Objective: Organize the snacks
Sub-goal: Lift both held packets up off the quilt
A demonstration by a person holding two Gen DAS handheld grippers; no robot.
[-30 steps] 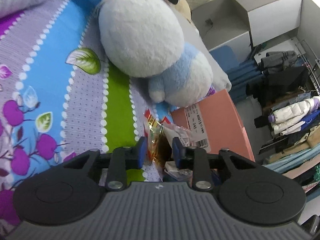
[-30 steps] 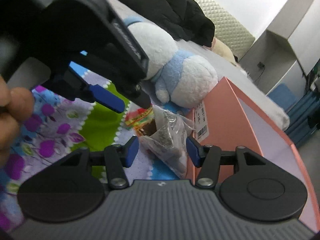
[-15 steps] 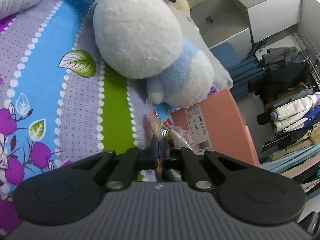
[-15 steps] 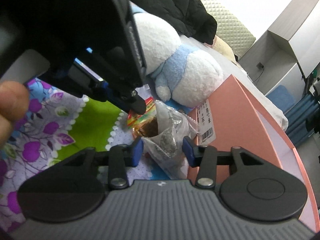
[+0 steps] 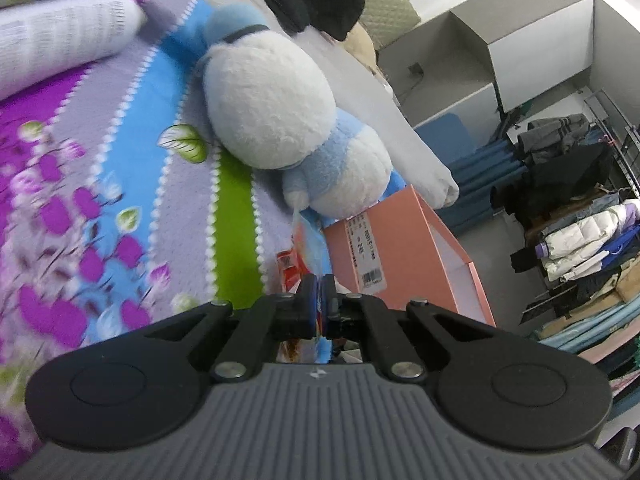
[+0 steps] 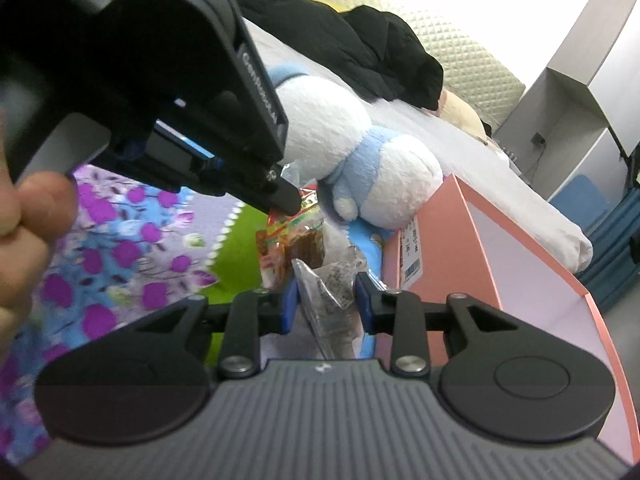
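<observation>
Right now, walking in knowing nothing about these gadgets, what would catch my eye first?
Probably the big white and blue plush toy lying on the bright flowered bedspread, beside an open pink box. In front of it, the left gripper is pinched shut on a red snack packet, while the right gripper sits open around a clear bag of dark snacks.

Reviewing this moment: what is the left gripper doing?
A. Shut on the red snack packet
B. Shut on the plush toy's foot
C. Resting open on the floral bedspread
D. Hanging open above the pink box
A: the left gripper has its jaws pinched together on the red snack packet, beside the pink box and below the plush toy.
</observation>
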